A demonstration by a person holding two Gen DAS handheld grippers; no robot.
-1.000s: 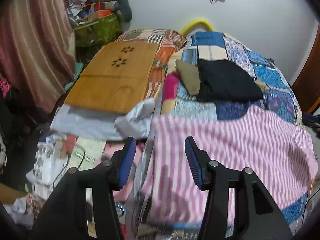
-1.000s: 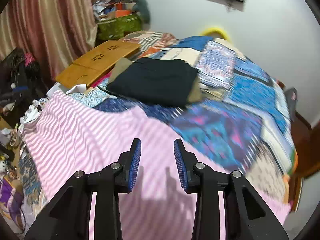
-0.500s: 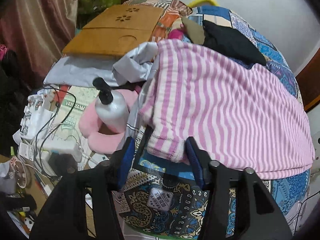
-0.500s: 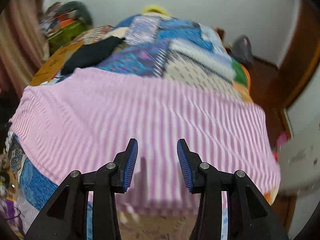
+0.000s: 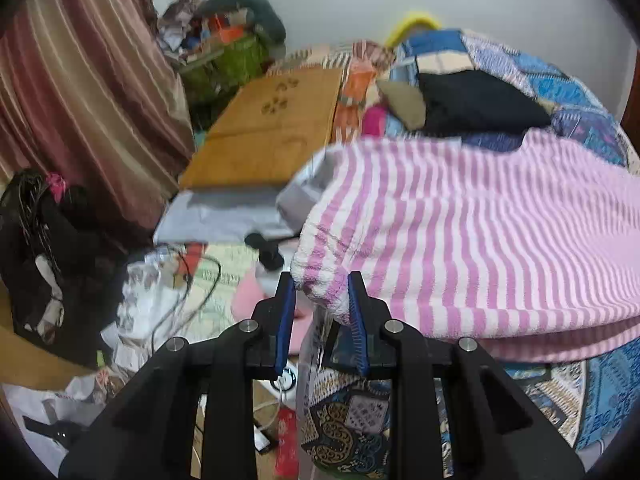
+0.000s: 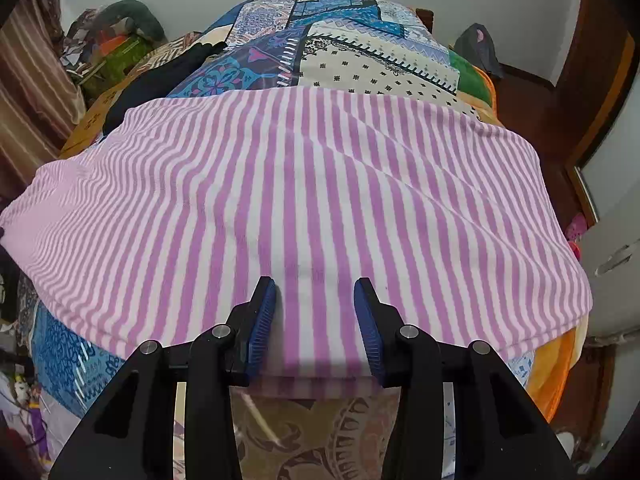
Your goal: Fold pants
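Patchwork bed [image 6: 360, 60] carries striped pants [image 6: 304, 184]; left gripper [image 5: 322, 304], jaws just closing, pinches their corner; right gripper [image 6: 315, 312] gapes over the hem

Your pants [image 6: 304, 200] are striped pink and white. Under them lies a patchwork bedspread [image 6: 340, 40] in blues, cream with small black dots, and a green patch. On it sits a folded black garment [image 5: 476, 104] beside an olive-brown one [image 5: 402, 102]. You have blue ribbed pads [image 5: 286, 320] on black gripper frames. The lap desk [image 5: 272, 128] is honey-coloured wood, and the curtain [image 5: 80, 80] is maroon with pale stripes.
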